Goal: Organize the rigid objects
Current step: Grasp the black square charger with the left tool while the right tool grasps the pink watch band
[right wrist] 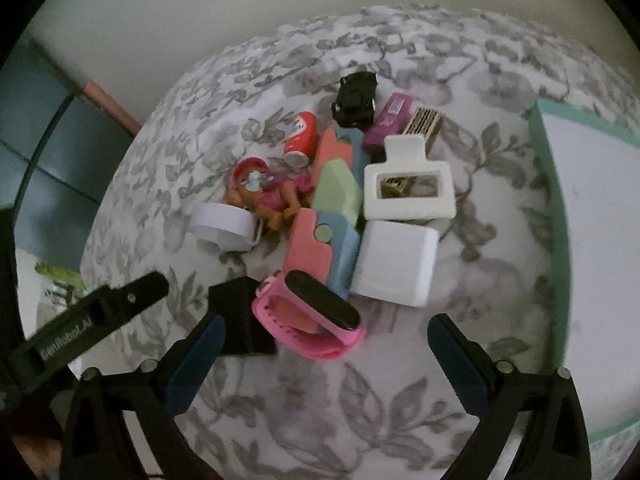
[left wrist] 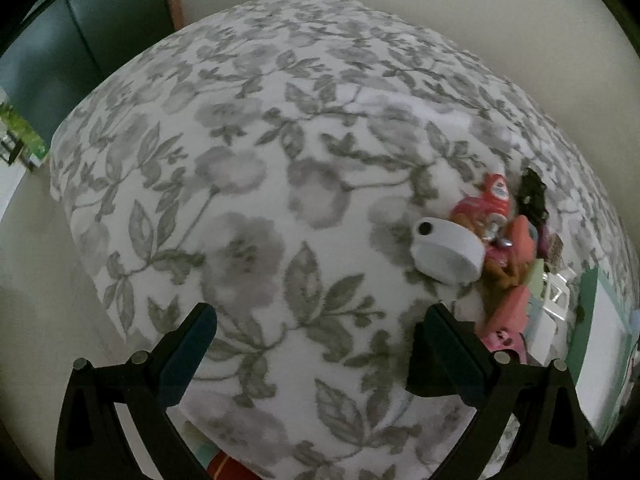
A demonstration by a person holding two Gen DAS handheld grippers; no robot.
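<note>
In the left wrist view, the left gripper hung nearest, jaws apart and empty above the grey floral fleece blanket; one white plastic ring-shaped cap lay at the edge of the toy heap.

In the right wrist view, the right gripper stood spread and empty just before one pink wristband with a black screen. Sorting looked barely begun; the next move probably calls for closing on that wristband. Behind it lay one white cube, one red can and one black toy car, with a mint-rimmed white tray to the right.

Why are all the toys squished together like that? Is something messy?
Yes. The toys sit in one jumbled heap on the flowered cloth: the pink watch lies on its side, coloured blocks lean across each other, and the red can has tipped over.
</note>
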